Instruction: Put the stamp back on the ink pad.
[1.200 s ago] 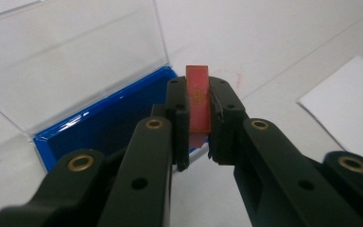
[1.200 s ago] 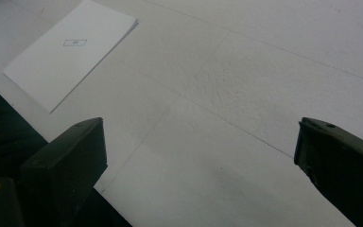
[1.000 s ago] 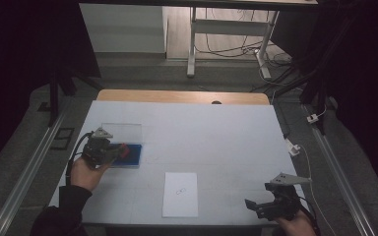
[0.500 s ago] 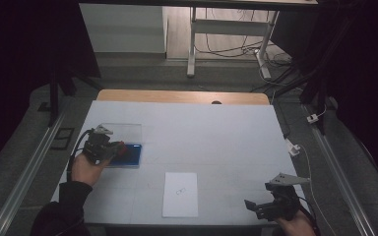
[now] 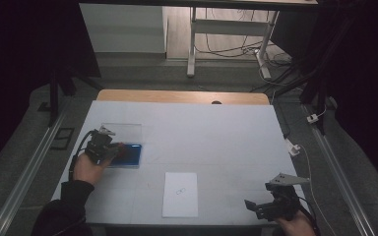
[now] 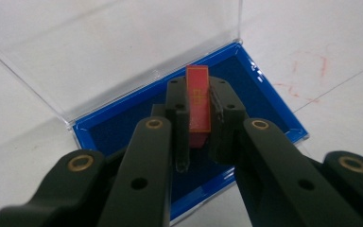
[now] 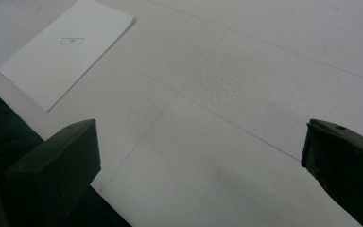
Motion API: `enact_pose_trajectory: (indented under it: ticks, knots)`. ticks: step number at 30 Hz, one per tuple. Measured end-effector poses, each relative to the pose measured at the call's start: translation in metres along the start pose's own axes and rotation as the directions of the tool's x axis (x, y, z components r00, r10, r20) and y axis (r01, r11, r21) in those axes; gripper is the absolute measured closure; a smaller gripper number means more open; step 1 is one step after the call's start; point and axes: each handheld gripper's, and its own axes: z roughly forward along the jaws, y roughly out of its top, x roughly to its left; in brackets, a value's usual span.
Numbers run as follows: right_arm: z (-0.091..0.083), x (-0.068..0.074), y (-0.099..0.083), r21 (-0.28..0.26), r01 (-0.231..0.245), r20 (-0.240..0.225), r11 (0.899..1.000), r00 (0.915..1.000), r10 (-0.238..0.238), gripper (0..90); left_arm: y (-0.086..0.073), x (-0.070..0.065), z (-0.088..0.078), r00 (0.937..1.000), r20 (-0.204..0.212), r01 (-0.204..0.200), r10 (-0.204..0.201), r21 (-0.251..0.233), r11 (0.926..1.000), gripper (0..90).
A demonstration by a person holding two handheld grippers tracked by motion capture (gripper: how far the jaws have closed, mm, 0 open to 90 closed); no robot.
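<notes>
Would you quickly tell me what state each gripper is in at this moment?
Left gripper: closed on the red stamp, above the blue ink pad.
Right gripper: open, holding nothing, near the white paper.

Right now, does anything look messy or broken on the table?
Nothing looks broken or spilled. The only odd bit is some faint red smudges on the white table, beside the blue ink pad case. The left gripper holds a red stamp over the pad, and the paper lies flat.
</notes>
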Motion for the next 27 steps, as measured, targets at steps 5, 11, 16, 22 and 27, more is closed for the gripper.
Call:
enact_pose_trajectory:
  ticks: [5,11,16,22,27]
  knots:
    - [0.0000,0.0002,0.0000,0.001,-0.001,-0.001,1.000,1.0000,0.001,0.0,-0.0005,0.0008,0.0021,1.0000,0.000,0.006,-0.006,0.006,1.0000,79.6]
    - [0.0001,0.0004,-0.0001,0.002,0.004,0.000,1.000,1.0000,-0.004,0.0,-0.0007,0.0014,0.0022,0.9999,0.000,0.015,-0.015,0.008,0.9999,79.0]
    - [0.0000,0.0002,-0.0002,0.001,0.004,-0.001,1.000,1.0000,-0.004,0.0,-0.0005,0.0017,0.0020,0.9998,0.005,0.019,-0.019,0.008,0.9998,75.7]
    - [-0.0002,0.0003,-0.0002,0.001,0.005,-0.002,1.000,1.0000,-0.005,0.0,-0.0004,0.0022,-0.0001,0.9996,0.009,0.026,-0.026,-0.009,0.9996,69.1]
    - [-0.0003,0.0002,-0.0002,0.001,0.004,-0.002,1.000,1.0000,-0.004,0.0,0.0001,0.0026,-0.0033,0.9986,0.033,0.042,-0.041,-0.028,0.9987,62.1]
